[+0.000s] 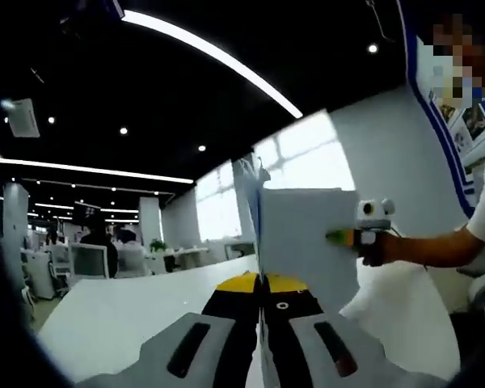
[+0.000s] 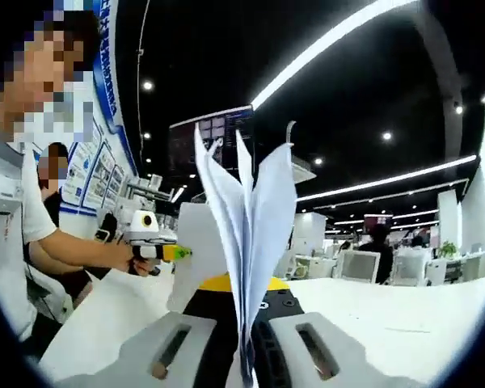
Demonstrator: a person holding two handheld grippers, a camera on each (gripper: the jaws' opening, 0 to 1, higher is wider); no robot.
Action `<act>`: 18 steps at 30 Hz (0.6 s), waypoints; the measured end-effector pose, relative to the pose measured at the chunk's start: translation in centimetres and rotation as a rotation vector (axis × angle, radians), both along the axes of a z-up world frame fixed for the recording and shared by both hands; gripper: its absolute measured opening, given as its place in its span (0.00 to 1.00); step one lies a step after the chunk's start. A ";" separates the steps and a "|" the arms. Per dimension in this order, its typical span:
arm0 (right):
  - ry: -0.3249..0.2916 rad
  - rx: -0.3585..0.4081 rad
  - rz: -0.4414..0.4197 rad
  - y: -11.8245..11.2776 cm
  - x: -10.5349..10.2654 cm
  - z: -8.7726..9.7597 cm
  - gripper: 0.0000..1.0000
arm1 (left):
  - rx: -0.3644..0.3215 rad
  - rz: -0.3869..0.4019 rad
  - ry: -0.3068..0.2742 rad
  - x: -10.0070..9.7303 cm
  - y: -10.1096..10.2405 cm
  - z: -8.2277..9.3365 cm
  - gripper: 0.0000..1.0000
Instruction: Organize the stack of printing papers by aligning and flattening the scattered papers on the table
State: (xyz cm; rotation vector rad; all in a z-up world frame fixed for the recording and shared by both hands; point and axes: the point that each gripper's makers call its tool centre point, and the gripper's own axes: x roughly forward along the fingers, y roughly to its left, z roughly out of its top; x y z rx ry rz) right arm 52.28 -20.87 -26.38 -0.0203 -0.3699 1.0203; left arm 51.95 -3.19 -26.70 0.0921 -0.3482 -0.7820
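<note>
Office chairs [image 1: 89, 260], ceiling light strips [image 1: 218, 56], bright windows [image 1: 303, 158], wall posters [image 2: 85, 174].

Long white ceiling light strips [image 1: 218, 56] glow against a dark ceiling, and bright far windows [image 1: 299, 158] wash out with glare. The glossy white table [image 1: 121, 311] looks evenly lit. Both views are soft, slightly blurred, and bend strongly at the edges.

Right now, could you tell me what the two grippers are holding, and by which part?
Both hold the stack of papers upright above the table: the left gripper pinches one edge, the right gripper the opposite edge.
</note>
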 end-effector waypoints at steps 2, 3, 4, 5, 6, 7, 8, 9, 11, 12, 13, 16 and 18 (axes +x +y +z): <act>-0.038 -0.005 -0.037 0.3 -0.1 0.4 0.00 | -0.002 0.016 0.006 0.0 0.0 0.5 0.06; -0.035 -0.015 -0.075 0.5 0.2 -0.5 0.00 | 0.008 0.042 0.002 0.1 0.3 0.4 0.06; 0.010 -0.035 -0.050 1.0 0.2 -2.2 0.00 | 0.021 0.066 0.019 0.3 0.5 -0.4 0.06; 0.031 -0.047 -0.043 1.2 0.3 -2.9 0.00 | 0.024 0.063 0.059 0.5 0.5 -1.6 0.06; 0.106 -0.107 -0.041 1.7 1.1 -5.9 0.00 | 0.032 0.047 0.125 0.9 0.2 -3.8 0.06; 0.056 -0.092 -0.063 1.5 1.4 -5.5 0.00 | 0.026 0.062 0.105 1.1 0.4 -4.3 0.06; 0.065 -0.069 -0.061 1.2 1.0 -4.6 0.00 | 0.018 0.072 0.088 1.0 0.6 -4.0 0.06; 0.065 -0.029 -0.055 1.0 0.6 -3.6 0.00 | -0.034 0.060 0.092 0.6 0.8 -3.2 0.06; 0.033 -0.015 -0.064 0.8 0.3 -3.1 0.00 | -0.079 0.033 0.095 0.0 0.8 -2.7 0.06; 0.057 -0.072 -0.057 1.0 0.8 -4.5 0.00 | -0.058 0.045 0.108 0.4 0.7 -3.4 0.06; 0.132 -0.075 -0.049 1.1 1.3 -5.5 0.00 | -0.042 0.052 0.147 0.8 0.8 -4.3 0.06; 0.097 -0.051 -0.044 0.5 0.9 -3.8 0.09 | -0.140 0.025 0.150 0.1 1.3 -2.9 0.06; 0.140 -0.010 0.002 -0.3 0.3 -3.2 0.16 | -0.130 0.032 0.128 0.1 1.7 -2.4 0.06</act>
